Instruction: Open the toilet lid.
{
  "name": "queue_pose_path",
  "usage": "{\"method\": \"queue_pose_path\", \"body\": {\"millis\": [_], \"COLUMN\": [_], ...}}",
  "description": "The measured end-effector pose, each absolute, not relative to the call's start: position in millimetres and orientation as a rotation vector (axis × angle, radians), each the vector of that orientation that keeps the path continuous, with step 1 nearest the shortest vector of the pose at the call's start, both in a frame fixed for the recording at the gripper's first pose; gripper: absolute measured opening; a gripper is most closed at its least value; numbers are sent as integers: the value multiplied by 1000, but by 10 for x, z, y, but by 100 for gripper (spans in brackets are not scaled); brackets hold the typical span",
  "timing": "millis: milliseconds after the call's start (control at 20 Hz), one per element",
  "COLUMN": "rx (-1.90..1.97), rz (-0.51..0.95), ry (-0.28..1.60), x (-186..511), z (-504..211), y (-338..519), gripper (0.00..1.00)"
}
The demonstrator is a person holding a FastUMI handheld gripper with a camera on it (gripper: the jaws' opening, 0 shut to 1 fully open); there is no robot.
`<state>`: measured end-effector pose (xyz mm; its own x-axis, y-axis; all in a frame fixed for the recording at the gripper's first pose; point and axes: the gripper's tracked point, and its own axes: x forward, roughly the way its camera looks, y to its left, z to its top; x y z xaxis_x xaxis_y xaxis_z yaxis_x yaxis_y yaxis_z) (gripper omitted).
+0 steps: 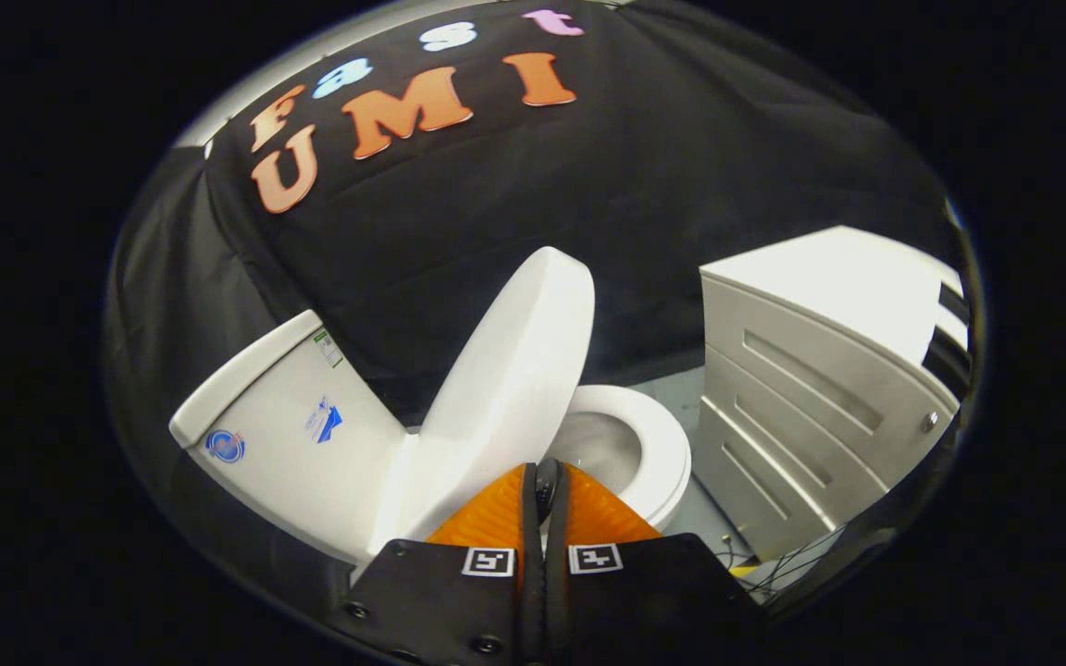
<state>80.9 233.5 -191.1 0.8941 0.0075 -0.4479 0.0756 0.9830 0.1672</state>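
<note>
The tongs [545,481] are closed, apparently empty, just below the raised glossy white toilet lid [514,370]; the white drawer cabinet [811,388] stands at three o'clock, apart.

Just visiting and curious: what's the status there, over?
Gripper fingers closed together, gripping nothing. Toilet lid raised, tilted toward the tank, bowl exposed. White cabinet beside the toilet, not in the way.

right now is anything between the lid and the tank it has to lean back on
Nothing visible does. The lid stands raised just ahead of the shut jaws of the gripper, with bare space between it and the tank.
</note>
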Motion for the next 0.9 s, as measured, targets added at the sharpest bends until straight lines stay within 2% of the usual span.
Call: {"method": "queue_pose_path", "body": {"millis": [900], "rx": [-295], "rz": [-29], "ry": [291], "x": [782], "z": [-1339], "y": [3458], "gripper": [8]}}
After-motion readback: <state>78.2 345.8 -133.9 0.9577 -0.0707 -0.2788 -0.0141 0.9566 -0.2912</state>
